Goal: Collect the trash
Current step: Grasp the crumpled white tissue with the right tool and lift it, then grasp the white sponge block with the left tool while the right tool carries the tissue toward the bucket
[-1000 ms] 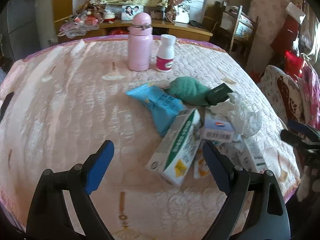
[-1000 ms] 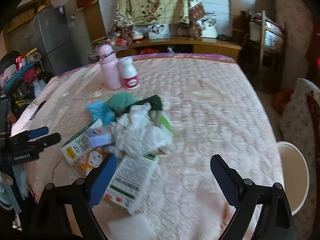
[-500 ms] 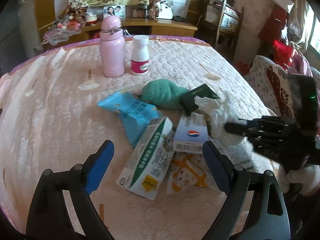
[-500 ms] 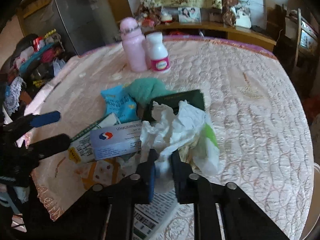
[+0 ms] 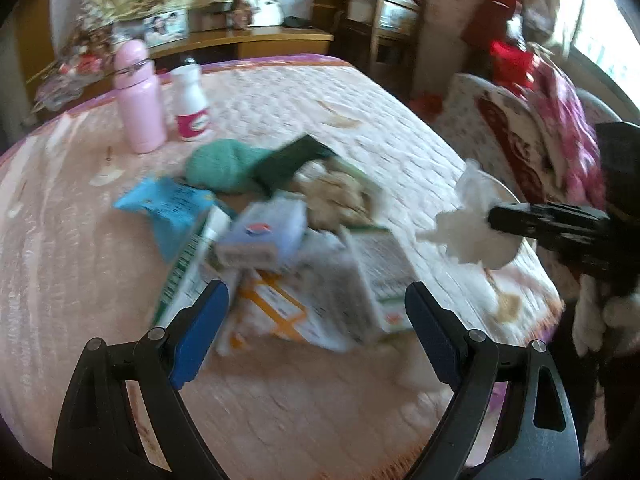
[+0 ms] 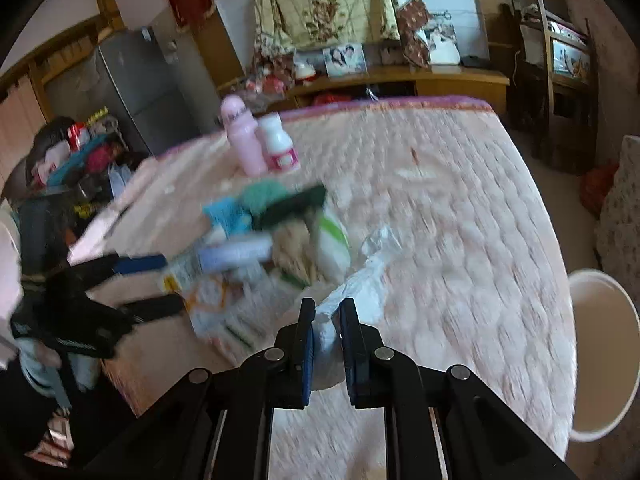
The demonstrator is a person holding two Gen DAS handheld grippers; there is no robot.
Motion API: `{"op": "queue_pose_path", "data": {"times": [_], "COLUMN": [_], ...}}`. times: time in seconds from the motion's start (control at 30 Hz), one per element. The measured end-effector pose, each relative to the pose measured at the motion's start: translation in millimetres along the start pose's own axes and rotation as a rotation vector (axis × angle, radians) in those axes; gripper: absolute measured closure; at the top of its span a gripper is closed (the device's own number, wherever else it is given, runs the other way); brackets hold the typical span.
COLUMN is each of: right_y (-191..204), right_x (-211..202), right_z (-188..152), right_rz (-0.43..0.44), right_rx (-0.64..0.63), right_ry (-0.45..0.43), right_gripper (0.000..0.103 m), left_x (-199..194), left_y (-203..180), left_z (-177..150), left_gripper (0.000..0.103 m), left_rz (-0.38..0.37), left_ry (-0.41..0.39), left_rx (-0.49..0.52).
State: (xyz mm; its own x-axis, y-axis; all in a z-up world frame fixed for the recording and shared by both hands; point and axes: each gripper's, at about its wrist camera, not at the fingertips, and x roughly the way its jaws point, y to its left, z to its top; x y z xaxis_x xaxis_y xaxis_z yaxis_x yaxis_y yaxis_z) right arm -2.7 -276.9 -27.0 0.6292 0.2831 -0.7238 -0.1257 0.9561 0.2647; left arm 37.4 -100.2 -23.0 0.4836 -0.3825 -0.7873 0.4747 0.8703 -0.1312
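**Right gripper clamped on white tissue; left gripper wide over the litter pile**

Right gripper [image 6: 327,322]: fingers [image 6: 307,340] drawn narrow and pinching a crumpled white tissue [image 6: 352,286]; in the left wrist view the same gripper [image 5: 494,220] enters from the right edge with the tissue [image 5: 470,232] hanging at its tip, clear of the pile and over the right-hand part of the surface [image 5: 280,92].

Left gripper [image 5: 316,320]: blue-padded fingers [image 5: 200,332] spread wide; nothing between them; positioned above the near edge of the pile. In the right wrist view it [image 6: 156,280] appears at the left, fingers apart.

Litter pile, centre of the quilted pink surface; both views blurred, so fine print is unreadable:
- blue snack packet [image 5: 168,208] at the left of the pile;
- green-and-white carton [image 5: 188,264] just beside it, lying flat;
- small pale box with a round red-and-blue logo [image 5: 260,236] resting on top of the other cartons;
- orange-striped flat packaging [image 5: 280,308] beneath;
- teal cloth bundle [image 5: 224,166] and dark green box [image 5: 292,160] at the far side, touching;
- crumpled beige paper [image 5: 332,192] behind the pale box.

Pink bottle [image 5: 138,96] and white pill bottle [image 5: 190,106]: upright, side by side, well beyond the pile.

White round bin [image 6: 600,364]: beside the right edge of the surface, lower than its top.
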Motion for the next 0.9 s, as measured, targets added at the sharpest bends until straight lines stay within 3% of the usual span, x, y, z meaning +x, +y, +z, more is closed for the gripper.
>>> {"op": "queue_pose_path", "data": {"times": [0.17,0.23,0.27,0.3,0.43,0.57,0.67,0.73,0.77,0.8,0.9], "right_y": [-22,-28,-31,-32,-34,-32,-31,-30,-30,-30,-34], "right_x": [4,6,6,6,7,11,17,26,29,30,26], "right_z": [-32,-38,-40,-42,-50,-58,-65,-69,-71,-74,-75], "right_rz": [-0.080,-0.087,-0.092,-0.095,-0.078,-0.065,-0.071,-0.092,-0.097,-0.087,-0.032], "right_rx": [0.014,0.044,0.057,0.067,0.074,0.077,0.066,0.035,0.024,0.022,0.044], "right_ry": [0.084,0.097,0.097,0.094,0.082,0.099,0.121,0.151,0.157,0.157,0.146], "right_gripper": [0.091,0.080,0.059,0.047,0.045,0.035,0.035,0.037,0.054,0.081,0.085], "left_x": [-9,-8,-5,-2,21,40,51,58,62,62,54], "left_y": [-35,-48,-54,-59,-74,-78,-81,-80,-79,-77,-79], "left_z": [-25,-34,-37,-41,-50,-49,-51,-52,-53,-54,-53], "left_gripper": [0.013,0.013,0.013,0.013,0.013,0.013,0.014,0.040,0.054,0.063,0.065], "left_rz": [-0.062,-0.081,-0.083,-0.074,-0.015,0.021,0.017,0.004,-0.021,-0.072,-0.073], "left_ry": [0.038,0.054,0.059,0.065,0.092,0.086,0.108,0.134,0.158,0.180,0.173], "left_rx": [0.087,0.101,0.109,0.123,0.161,0.159,0.171,0.169,0.158,0.130,0.117]}}
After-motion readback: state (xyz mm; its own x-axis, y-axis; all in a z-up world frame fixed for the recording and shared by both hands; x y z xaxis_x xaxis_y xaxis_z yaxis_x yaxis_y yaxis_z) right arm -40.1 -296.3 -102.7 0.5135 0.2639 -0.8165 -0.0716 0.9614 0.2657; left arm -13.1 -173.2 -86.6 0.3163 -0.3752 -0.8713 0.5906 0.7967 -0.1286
